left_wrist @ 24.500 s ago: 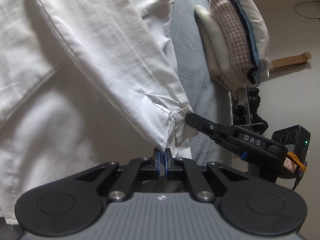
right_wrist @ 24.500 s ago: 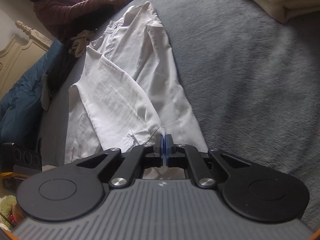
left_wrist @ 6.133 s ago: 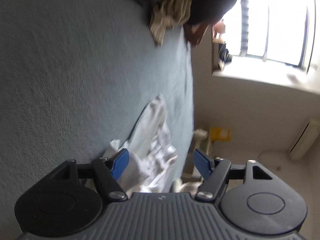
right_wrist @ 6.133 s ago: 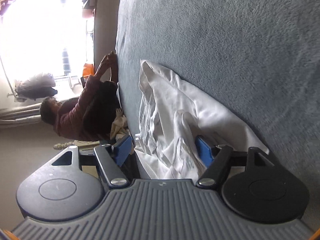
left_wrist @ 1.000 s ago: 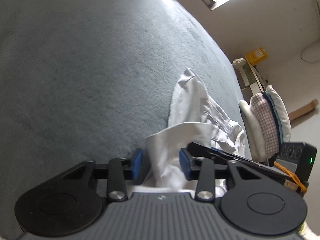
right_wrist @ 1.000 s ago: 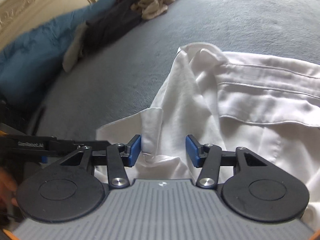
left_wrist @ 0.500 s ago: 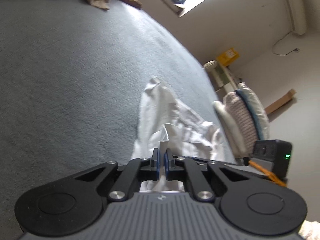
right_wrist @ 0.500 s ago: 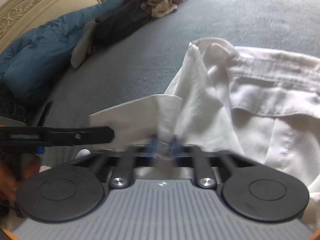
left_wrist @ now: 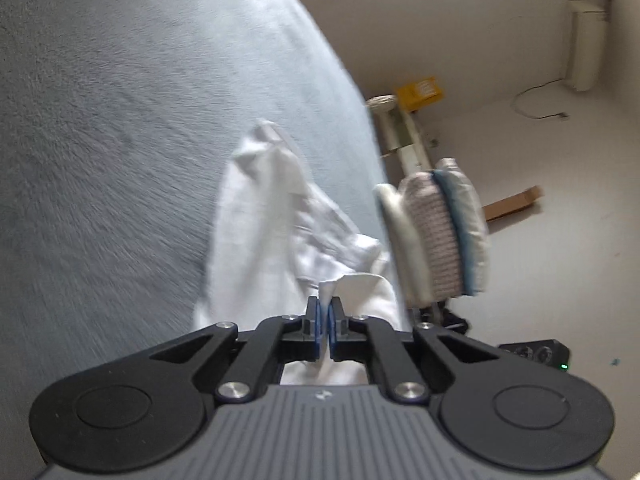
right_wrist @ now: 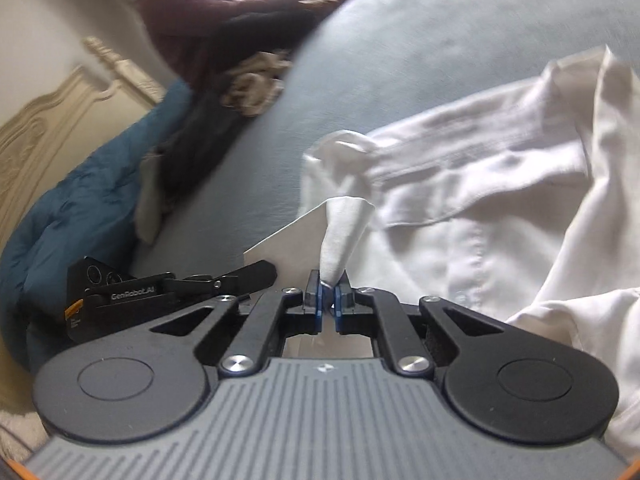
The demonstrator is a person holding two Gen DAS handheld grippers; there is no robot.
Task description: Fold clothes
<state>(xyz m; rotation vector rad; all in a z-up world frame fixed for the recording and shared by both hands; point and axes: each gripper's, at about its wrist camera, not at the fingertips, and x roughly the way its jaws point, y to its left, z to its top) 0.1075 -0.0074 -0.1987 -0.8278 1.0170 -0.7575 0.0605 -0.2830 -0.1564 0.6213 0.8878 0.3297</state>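
White shirt (right_wrist: 480, 208) edges pinched in both the left claw (left_wrist: 324, 312) and right claw (right_wrist: 327, 294).

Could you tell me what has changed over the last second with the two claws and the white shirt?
Both claws, open around shirt folds a second ago, have closed: the left claw and right claw each pinch the white shirt, whose gripped edge now lifts off the grey bedcover. The folded stack at the bed's edge is unchanged.
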